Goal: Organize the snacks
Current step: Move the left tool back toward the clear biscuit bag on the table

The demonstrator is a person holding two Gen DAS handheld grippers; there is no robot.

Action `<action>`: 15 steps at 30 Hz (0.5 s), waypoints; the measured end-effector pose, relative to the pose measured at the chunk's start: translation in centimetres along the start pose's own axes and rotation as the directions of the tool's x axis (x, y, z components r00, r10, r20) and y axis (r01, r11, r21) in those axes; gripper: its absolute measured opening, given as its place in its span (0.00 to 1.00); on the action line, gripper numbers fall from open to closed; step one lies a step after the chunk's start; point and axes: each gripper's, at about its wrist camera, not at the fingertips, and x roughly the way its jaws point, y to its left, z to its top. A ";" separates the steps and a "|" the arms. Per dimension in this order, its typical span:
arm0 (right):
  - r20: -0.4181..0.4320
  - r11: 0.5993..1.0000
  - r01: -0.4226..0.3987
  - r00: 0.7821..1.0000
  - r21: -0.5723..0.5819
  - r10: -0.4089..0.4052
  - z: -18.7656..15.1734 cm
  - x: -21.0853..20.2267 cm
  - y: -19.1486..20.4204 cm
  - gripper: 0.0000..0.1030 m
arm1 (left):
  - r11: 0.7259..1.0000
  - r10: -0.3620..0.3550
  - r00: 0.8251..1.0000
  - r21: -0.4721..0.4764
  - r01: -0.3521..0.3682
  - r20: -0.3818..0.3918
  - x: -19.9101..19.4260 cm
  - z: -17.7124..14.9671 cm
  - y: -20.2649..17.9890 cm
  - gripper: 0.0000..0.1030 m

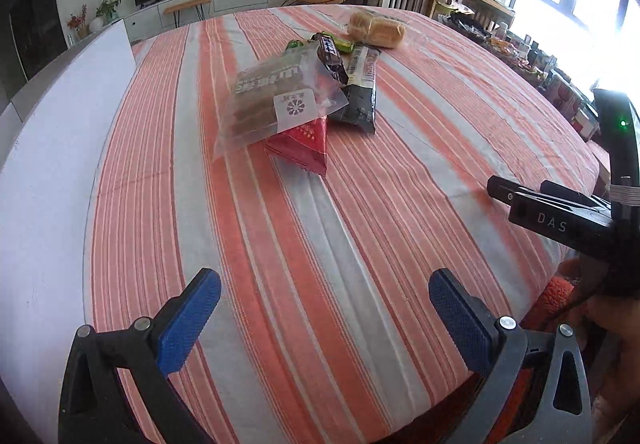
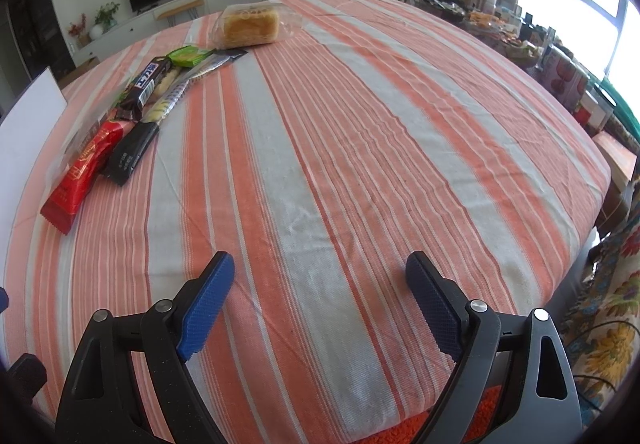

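While both my grippers hover empty over the near edge of the table (image 2: 360,164), the left gripper (image 1: 324,308) and the right gripper (image 2: 320,292) each have their blue fingers spread wide apart, nothing between them. My snacks sit in a loose pile toward the far left part of the striped cloth, well apart from either tool. On top lies a clear bag of brown biscuits (image 1: 276,96), overlapping a red packet (image 1: 304,146) and a long black packet (image 1: 360,92); a dark chocolate bar (image 1: 330,56) and a green wrapper (image 2: 188,56) lie behind, and a bagged bread loaf (image 2: 250,24) sits nearest the far edge. I judge all of these light, with slick, crinkly film that could slide in the pads. The biscuits look brittle, so I would pinch that bag by its flat sealed margin instead of across the contents. The loaf seems soft and crushable; I would take its loose plastic.
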 end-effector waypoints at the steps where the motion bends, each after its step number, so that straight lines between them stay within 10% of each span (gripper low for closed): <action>1: 0.000 1.000 0.000 1.000 0.000 0.000 0.0 0.0 0.0 0.88 | 1.000 0.025 1.000 -0.001 -0.025 0.000 0.5 -0.2 0.2 1.00; 15: -0.001 1.000 -0.004 1.000 -0.003 0.004 0.0 0.0 0.1 0.90 | 0.994 0.103 0.994 -0.041 -0.101 0.041 2.1 -0.7 2.4 1.00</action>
